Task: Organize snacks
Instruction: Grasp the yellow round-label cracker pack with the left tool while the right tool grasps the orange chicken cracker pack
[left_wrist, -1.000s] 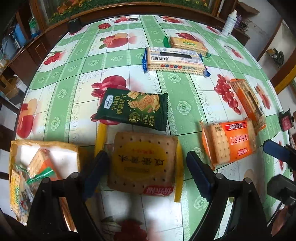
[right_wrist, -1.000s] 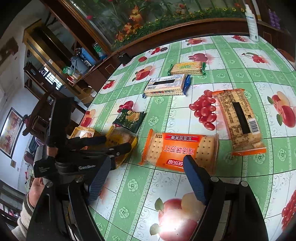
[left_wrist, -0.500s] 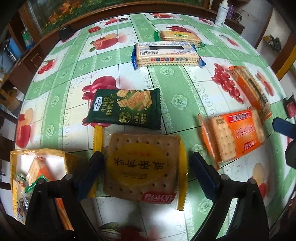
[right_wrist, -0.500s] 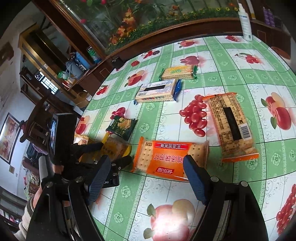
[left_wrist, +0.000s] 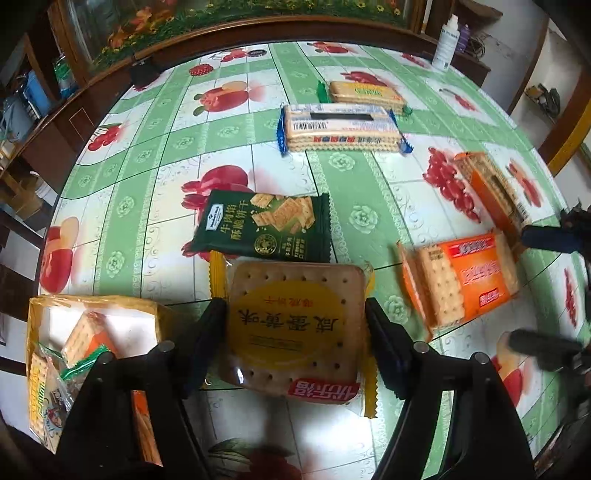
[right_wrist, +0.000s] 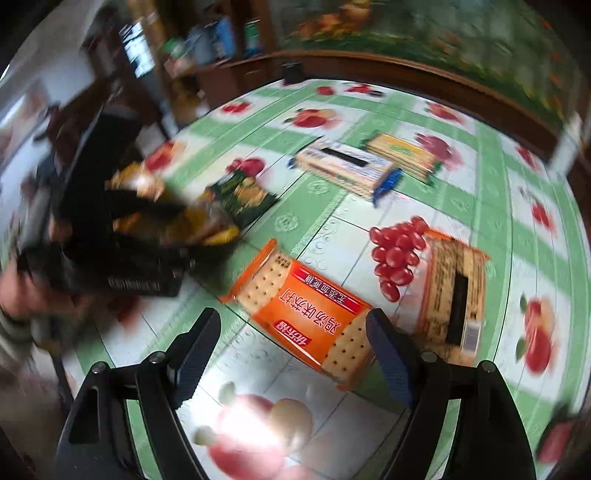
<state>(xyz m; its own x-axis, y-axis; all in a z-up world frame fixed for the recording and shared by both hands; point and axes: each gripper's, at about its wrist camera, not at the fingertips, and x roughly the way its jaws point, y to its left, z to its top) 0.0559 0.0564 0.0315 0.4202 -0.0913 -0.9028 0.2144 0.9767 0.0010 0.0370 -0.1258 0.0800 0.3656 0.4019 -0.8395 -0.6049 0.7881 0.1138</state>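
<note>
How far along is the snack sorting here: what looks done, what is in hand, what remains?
Done: a few packets lie in the yellow box. In hand: the left claw is closing around the yellow cracker pack. Left: five packs on the table, including the orange pack before the open right claw.

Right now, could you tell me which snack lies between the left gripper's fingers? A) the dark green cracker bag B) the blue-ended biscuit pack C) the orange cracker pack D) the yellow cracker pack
D: in the left wrist view the yellow cracker pack sits between the closing fingers of the left gripper, with the dark green cracker bag just beyond it on the table.
</note>
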